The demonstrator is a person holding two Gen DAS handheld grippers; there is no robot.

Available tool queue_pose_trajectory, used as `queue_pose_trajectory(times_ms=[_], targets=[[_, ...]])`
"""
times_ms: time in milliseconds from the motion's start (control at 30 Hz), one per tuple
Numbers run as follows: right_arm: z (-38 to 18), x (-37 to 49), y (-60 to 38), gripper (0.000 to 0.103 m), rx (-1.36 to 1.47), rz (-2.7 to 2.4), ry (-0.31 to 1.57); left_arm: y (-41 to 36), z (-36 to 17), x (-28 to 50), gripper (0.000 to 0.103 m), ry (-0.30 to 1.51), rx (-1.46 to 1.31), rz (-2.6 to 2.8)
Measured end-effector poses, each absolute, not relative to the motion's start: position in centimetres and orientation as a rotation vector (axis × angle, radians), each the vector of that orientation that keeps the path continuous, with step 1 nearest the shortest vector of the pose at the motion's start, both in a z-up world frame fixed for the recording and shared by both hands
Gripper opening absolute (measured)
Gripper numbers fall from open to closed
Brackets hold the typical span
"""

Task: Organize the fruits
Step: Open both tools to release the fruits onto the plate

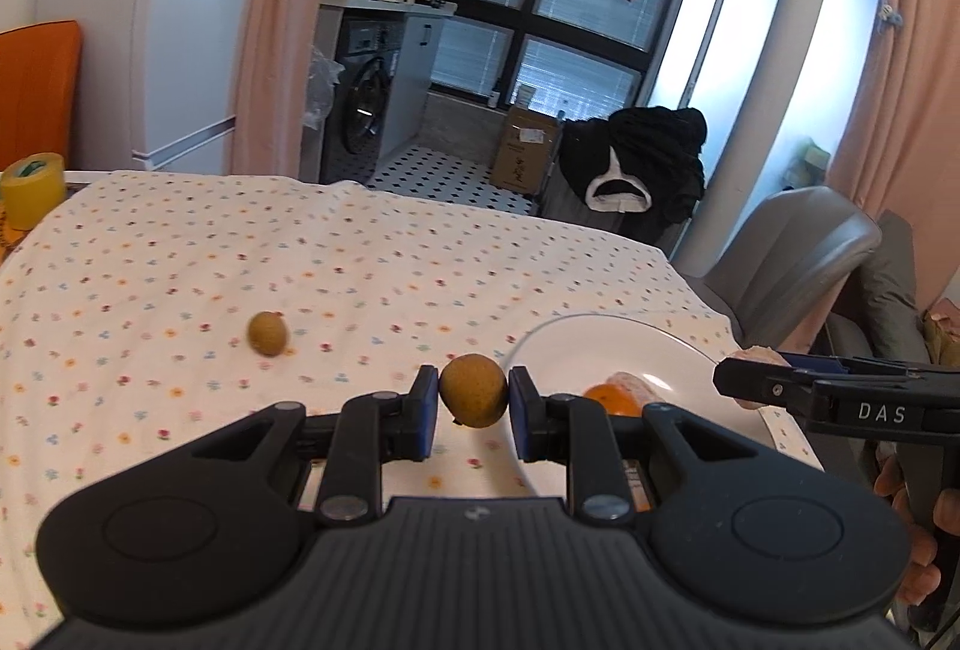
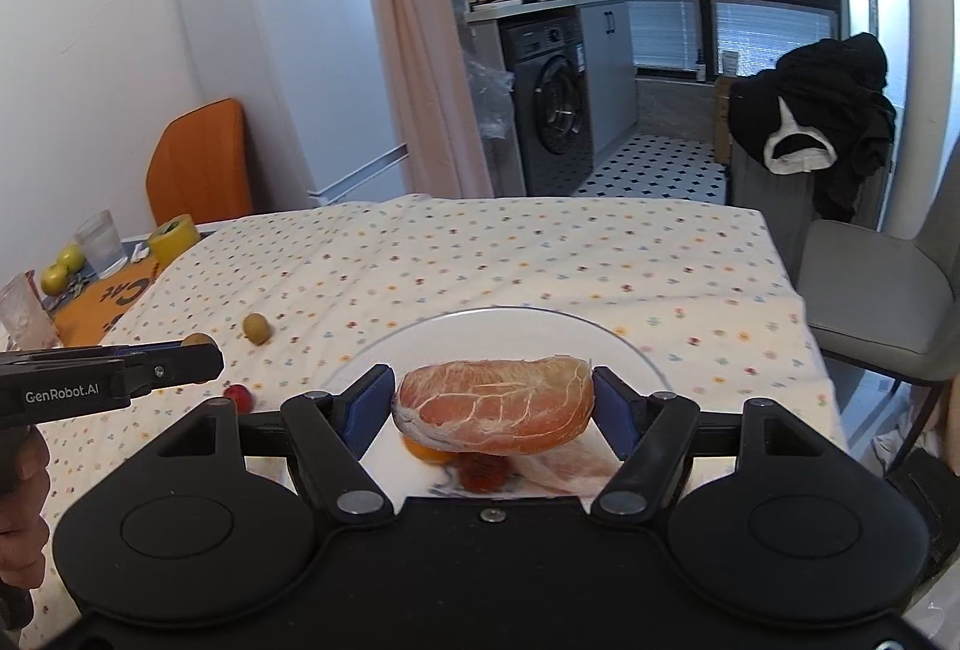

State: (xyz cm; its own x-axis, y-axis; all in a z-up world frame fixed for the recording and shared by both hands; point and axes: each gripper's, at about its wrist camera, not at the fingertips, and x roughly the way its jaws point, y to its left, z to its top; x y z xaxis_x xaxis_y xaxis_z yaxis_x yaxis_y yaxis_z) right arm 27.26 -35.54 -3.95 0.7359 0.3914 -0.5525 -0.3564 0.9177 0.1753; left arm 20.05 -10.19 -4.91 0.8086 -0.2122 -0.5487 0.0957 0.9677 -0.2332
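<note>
My left gripper (image 1: 474, 392) is shut on a small brown round fruit (image 1: 473, 390), held just left of the white plate (image 1: 630, 344). A second brown fruit (image 1: 267, 333) lies on the flowered cloth farther left, also visible as the brown fruit (image 2: 256, 328) in the right wrist view. My right gripper (image 2: 495, 404) is shut on a peeled pink pomelo segment (image 2: 495, 405) above the plate (image 2: 420, 344). Under it on the plate lie an orange piece (image 2: 423, 452), a red fruit (image 2: 480, 473) and another pomelo piece (image 2: 570, 467). A red fruit (image 2: 239, 397) rests on the cloth.
The table wears a flowered cloth (image 2: 540, 260). At its left end stand a yellow tape roll (image 2: 173, 237), two glasses (image 2: 101, 242) and green apples (image 2: 60, 271) on an orange mat. A grey chair (image 2: 882, 302) stands at the right.
</note>
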Motion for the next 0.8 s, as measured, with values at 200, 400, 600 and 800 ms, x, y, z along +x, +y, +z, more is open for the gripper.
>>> queue_pose_trajectory(times_ms=[200,400,600,800], targets=[[-4.4,27.1,-37.6,0.068,0.076,0.390,0.622,-12.2,-5.3,20.7,0.023,0.622,-0.180,-0.198],[-4.8,27.0,-38.7,0.068,0.088,0.384,0.627,-13.8,-5.8,21.3,0.023,0.642,-0.163,-0.227],[-5.3,27.1,-39.1,0.068,0.103,0.383,0.636,-15.0,-6.3,21.7,0.026,0.669,-0.144,-0.247],[-5.6,27.5,-38.7,0.068,0.117,0.387,0.643,-14.1,-6.1,21.4,0.027,0.680,-0.145,-0.226]])
